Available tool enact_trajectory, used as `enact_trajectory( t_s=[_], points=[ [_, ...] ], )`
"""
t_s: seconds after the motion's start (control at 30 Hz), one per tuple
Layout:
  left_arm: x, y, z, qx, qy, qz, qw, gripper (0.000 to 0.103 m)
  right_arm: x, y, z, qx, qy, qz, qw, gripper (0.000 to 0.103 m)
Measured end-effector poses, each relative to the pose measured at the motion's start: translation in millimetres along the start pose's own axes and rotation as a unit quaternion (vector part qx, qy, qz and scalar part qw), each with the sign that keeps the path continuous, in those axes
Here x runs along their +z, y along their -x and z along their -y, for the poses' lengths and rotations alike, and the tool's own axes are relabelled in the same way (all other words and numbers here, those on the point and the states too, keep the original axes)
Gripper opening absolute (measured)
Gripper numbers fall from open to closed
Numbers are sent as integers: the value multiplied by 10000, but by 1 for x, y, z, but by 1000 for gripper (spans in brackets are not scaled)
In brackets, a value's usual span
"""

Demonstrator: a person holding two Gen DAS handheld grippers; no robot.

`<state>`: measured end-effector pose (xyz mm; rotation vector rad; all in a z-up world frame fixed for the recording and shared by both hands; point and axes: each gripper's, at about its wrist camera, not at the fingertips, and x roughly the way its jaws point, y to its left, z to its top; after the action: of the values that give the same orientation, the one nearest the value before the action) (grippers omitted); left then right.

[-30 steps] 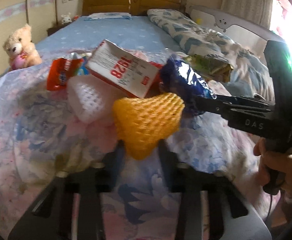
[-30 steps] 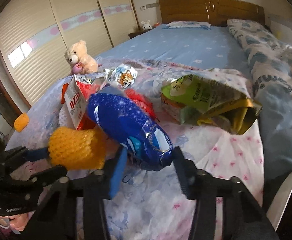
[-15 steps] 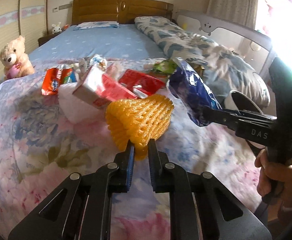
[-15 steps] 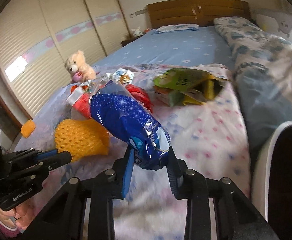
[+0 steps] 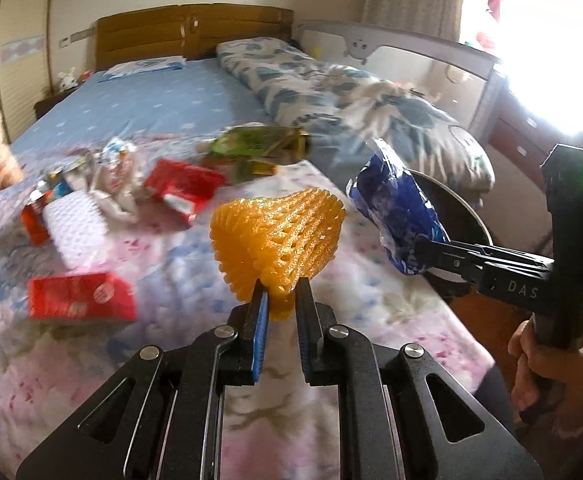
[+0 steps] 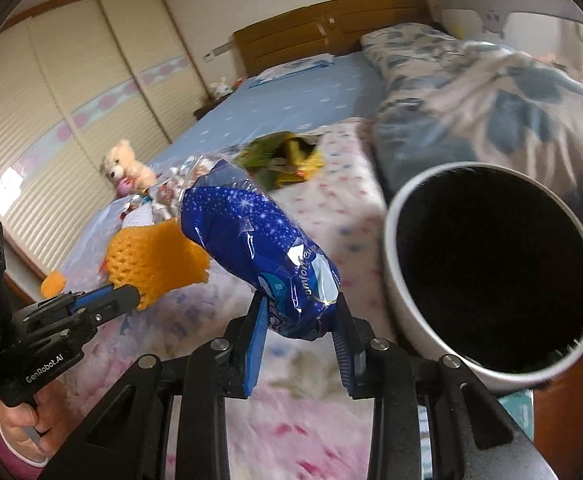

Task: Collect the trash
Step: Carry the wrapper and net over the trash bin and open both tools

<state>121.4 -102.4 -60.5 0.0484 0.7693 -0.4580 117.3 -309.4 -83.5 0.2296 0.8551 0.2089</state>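
In the left wrist view, the left gripper (image 5: 279,304) is pinching the narrow lower end of the orange foam net (image 5: 277,240), its jaws nearly together on the squashed foam. The net is flaring upward toward 12 o'clock like a cone, wide mouth on top, long axis roughly in line with the fingers. It looks feather-light, soft and springy, so a grip on the bunched tip should be holding well enough. At 3 o'clock the right gripper (image 5: 423,250) is carrying the blue wrapper (image 5: 397,224), with the dark bin (image 5: 467,216) just behind it. More litter is lying on the bed (image 5: 171,92) toward 10 o'clock: red packets (image 5: 81,296), a white foam net (image 5: 75,220) and a green bag (image 5: 259,146).

In the right wrist view, the right gripper (image 6: 301,322) is clamping the lower end of the blue wrapper (image 6: 259,240), jaws closed partway on the puffy film. The wrapper is leaning toward 11 o'clock along its long axis, its crimped clear end farthest away. It seems light, crinkly and slippery, so the crushed end is the safest hold. The bin (image 6: 395,280) is gaping at 3 o'clock, near the wrapper. The orange foam net (image 6: 151,256) is hanging at 9 o'clock in the left gripper (image 6: 131,294).
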Motion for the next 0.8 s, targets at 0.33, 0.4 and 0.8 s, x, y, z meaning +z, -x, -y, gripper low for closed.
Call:
enact_trajectory(
  t_s=[0.33, 0.4, 0.8],
  points=[
    [10, -11, 49, -360, -371, -29, 9987, 12, -12, 42, 46, -440, -333, 232, 9982, 31],
    [13, -16, 60, -413, -466, -20, 9981, 12, -11, 48, 55, -538, -388, 251, 9975, 31],
    [34, -43, 110, -648, -813, -50, 9946, 12, -8, 62, 105, -980, -708, 158, 9925, 31]
  ],
)
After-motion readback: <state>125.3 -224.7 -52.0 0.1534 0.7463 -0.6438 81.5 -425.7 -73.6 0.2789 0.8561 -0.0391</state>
